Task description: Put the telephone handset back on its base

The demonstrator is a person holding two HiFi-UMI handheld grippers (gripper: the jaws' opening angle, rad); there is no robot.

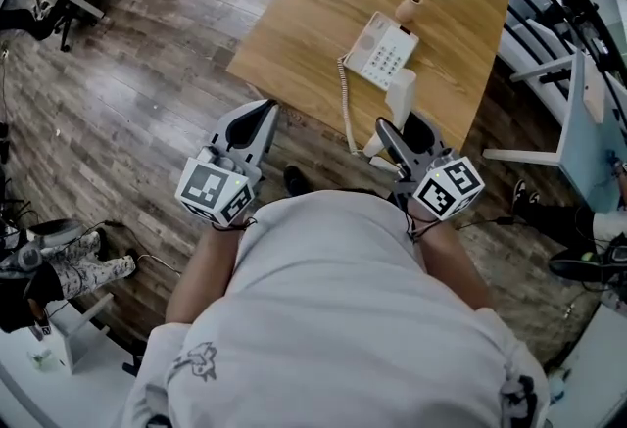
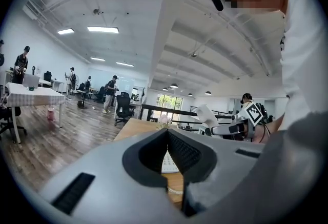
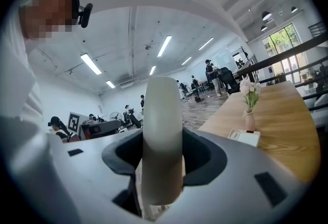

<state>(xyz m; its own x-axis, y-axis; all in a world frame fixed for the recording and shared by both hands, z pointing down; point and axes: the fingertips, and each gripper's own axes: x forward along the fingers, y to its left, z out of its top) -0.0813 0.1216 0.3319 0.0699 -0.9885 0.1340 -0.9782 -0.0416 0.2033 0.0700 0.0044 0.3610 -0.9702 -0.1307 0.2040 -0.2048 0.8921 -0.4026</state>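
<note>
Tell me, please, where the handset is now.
The handset stands clamped between the fingers of the right gripper, right of centre in the head view, just nearer the person than the telephone base on the table.

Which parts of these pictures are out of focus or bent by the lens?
Right gripper view: the near handset is out of focus. Left gripper view: black corners, ceiling bowed. Head view: floor planks curve near the edges.
</note>
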